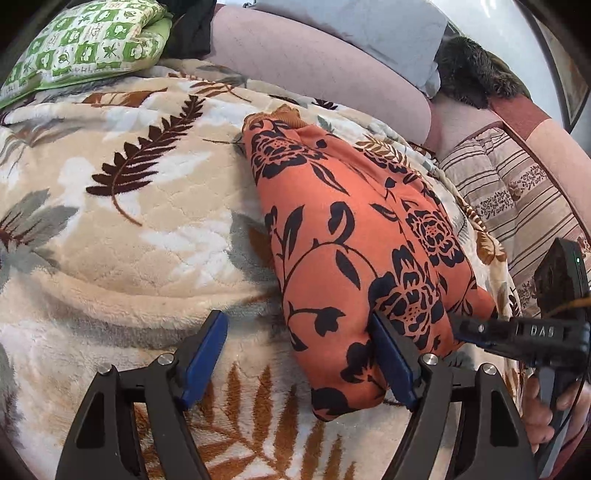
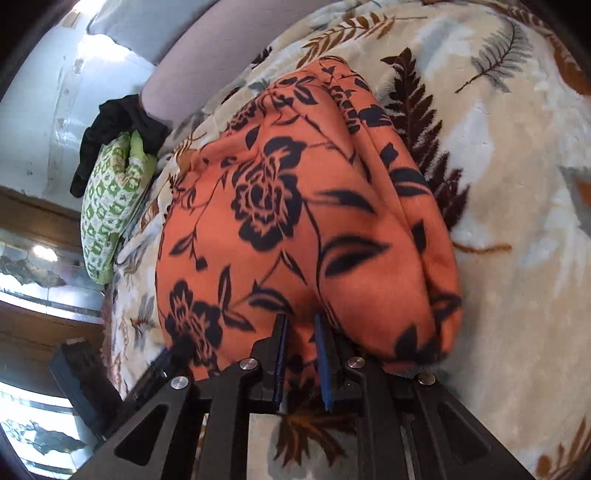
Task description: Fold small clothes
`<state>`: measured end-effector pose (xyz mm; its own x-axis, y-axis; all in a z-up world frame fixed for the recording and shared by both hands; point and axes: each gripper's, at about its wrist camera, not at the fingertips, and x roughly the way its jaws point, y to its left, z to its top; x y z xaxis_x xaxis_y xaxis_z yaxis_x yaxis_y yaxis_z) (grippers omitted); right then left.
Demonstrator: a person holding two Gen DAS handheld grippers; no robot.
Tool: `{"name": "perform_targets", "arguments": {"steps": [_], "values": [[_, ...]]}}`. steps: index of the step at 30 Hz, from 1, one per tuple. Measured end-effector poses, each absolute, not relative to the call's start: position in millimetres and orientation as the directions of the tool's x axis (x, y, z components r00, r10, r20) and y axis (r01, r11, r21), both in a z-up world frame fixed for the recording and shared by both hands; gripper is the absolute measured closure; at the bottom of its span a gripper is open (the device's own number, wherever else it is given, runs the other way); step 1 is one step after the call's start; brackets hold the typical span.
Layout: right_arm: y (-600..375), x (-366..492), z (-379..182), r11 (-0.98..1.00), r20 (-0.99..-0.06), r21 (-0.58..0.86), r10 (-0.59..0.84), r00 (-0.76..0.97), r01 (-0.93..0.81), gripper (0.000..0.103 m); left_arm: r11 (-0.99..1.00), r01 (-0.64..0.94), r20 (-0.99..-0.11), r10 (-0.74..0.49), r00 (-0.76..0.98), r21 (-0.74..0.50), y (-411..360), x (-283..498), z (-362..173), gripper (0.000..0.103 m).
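Observation:
An orange garment with black flower print (image 1: 351,236) lies folded lengthwise on a leaf-patterned fleece blanket (image 1: 129,221). My left gripper (image 1: 299,325) is open wide; its right finger (image 1: 391,362) touches the garment's near end and its left finger rests over bare blanket. In the right wrist view the garment (image 2: 295,221) fills the middle. My right gripper (image 2: 301,325) is nearly closed on the garment's near edge, with orange cloth between its blue pads. The right gripper also shows in the left wrist view (image 1: 517,332) at the garment's right side.
A green-and-white patterned pillow (image 1: 85,44) lies at the far left with dark clothing (image 1: 192,33) beside it. A pinkish sofa back (image 1: 314,62), a grey cushion (image 1: 369,29) and a striped cushion (image 1: 517,192) border the blanket. A dark furry item (image 1: 472,70) sits far right.

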<state>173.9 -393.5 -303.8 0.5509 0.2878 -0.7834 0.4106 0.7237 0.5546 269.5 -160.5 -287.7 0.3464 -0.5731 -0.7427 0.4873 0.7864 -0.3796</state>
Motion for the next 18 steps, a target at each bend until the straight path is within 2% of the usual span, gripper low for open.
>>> {"name": "perform_targets", "arguments": {"steps": [4,7,9,11,14,18], "values": [[-406,167,-294,0.696,-0.743,0.601,0.303,0.597,0.394,0.085,0.783,0.501,-0.702,-0.588,0.402,-0.369,-159,265,-274,0.023],[-418,154,-265,0.72,-0.679,0.593,0.207,0.705,0.36,0.085,0.775,0.532,-0.66,-0.601,0.45,-0.343,-159,261,-261,0.023],[-424,146,-252,0.719,-0.627,0.604,0.163,0.762,0.343,0.085,0.786,0.526,-0.669,-0.585,0.459,-0.326,-163,263,-262,0.023],[-430,148,-257,0.71,-0.65,0.592,0.141,0.746,0.382,0.085,0.803,0.506,-0.717,-0.551,0.426,-0.316,-170,269,-275,0.023],[-437,161,-289,0.686,-0.778,0.508,0.107,0.619,0.521,0.085,0.811,0.478,-0.751,-0.538,0.383,-0.338,-173,273,-288,0.018],[-440,153,-273,0.681,-0.732,0.544,0.099,0.674,0.49,0.085,0.819,0.503,-0.737,-0.516,0.437,-0.275,-177,266,-279,0.018]]}}
